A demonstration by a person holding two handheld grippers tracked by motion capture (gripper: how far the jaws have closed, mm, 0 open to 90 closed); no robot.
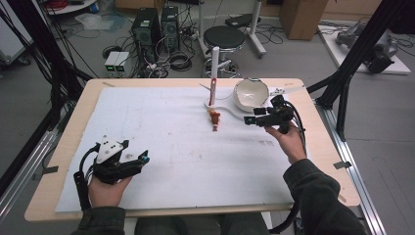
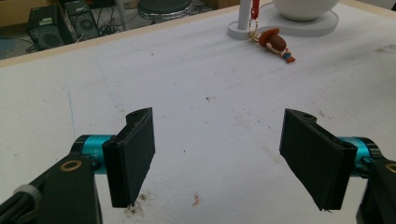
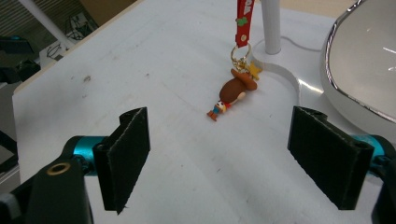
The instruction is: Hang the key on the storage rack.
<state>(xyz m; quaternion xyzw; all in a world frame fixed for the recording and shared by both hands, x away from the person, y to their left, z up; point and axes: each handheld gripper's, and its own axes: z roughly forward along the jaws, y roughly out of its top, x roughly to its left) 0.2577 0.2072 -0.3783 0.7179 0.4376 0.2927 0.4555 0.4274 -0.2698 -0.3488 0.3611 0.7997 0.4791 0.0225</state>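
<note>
A small brown cowboy figure keychain (image 1: 214, 118) (image 3: 235, 89) (image 2: 275, 43) lies on the white mat, hanging by a gold ring and red strap (image 3: 243, 16) from a white post (image 1: 214, 62). The post rises from a white stand (image 1: 226, 105) that also carries a round mirror (image 1: 251, 94). My right gripper (image 1: 250, 120) (image 3: 224, 163) stands open just right of the figure, jaws wide with nothing between them. My left gripper (image 1: 143, 159) (image 2: 224, 163) rests open near the table's front left, far from the figure.
The white mat (image 1: 171, 147) covers most of the wooden table (image 1: 63, 147). Behind the table stand a black stool (image 1: 224, 36), computer towers (image 1: 154, 27) and loose cables on the floor. Black frame posts (image 1: 359, 49) rise at the right.
</note>
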